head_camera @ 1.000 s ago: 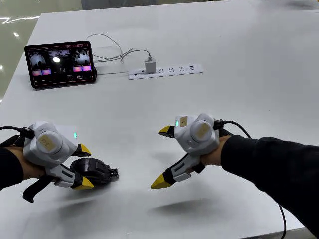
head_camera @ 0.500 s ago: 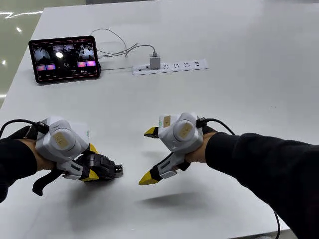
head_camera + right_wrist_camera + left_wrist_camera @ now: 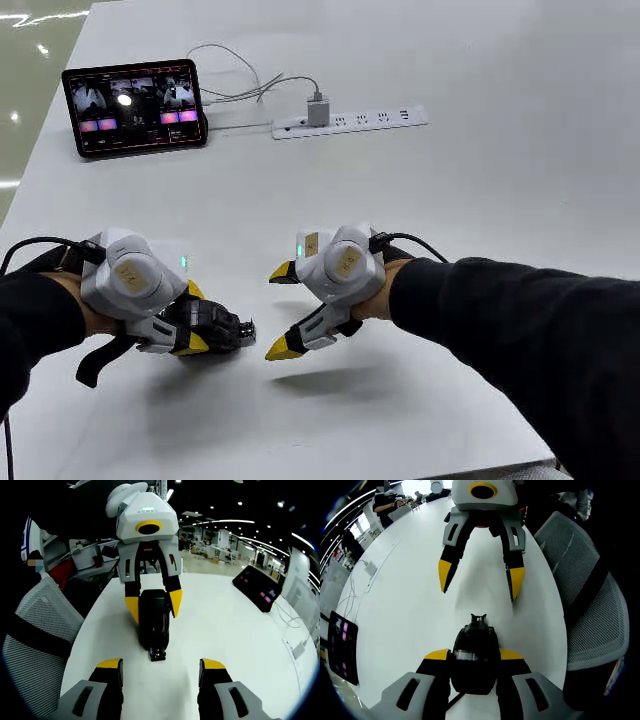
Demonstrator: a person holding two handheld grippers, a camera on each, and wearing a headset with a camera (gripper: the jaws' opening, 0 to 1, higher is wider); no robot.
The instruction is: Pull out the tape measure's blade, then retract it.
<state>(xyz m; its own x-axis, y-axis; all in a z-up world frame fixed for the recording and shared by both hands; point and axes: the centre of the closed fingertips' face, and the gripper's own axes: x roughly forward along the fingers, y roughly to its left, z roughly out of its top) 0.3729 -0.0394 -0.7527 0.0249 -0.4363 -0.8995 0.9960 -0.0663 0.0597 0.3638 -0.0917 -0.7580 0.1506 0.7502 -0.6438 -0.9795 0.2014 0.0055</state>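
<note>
Near left of the white tabletop (image 3: pixel 450 180): black, rubber-cased, roughly round tape measure (image 3: pixel 210 322), off-centre toward the person's left side. Clamped across its flat sides by the left gripper (image 3: pixel 195 318), yellow-tipped jaws closed to the width of the case and pressing both faces; in the left gripper view, case (image 3: pixel 475 655) seated squarely between the tips. Long axis of the case laid left to right, blade mouth and small metal end hook (image 3: pixel 247 328) facing right, toward the other hand. Blade judged not yet drawn out: hook sitting at the mouth of the case, no length of tape showing. Just right of the hook: right gripper (image 3: pixel 280 310), white body, yellow-tipped jaws spread wide, nothing between them and nothing touched; near tip low over the table and just beside the hook, far tip raised. In the right gripper view, hook (image 3: pixel 158 654) lying on the centre line between that gripper's own tips, slightly ahead of them, so apart though close. Nearer hand for the hook: the right. Coming move, as judged: advance a little to the left until the tips straddle the hook, close on it, then draw away to the right along the case's axis while the left holds firm. Far left of the table, well apart: dark tablet (image 3: pixel 135 105) with lit screen, white power strip (image 3: pixel 350 120) beside it.
</note>
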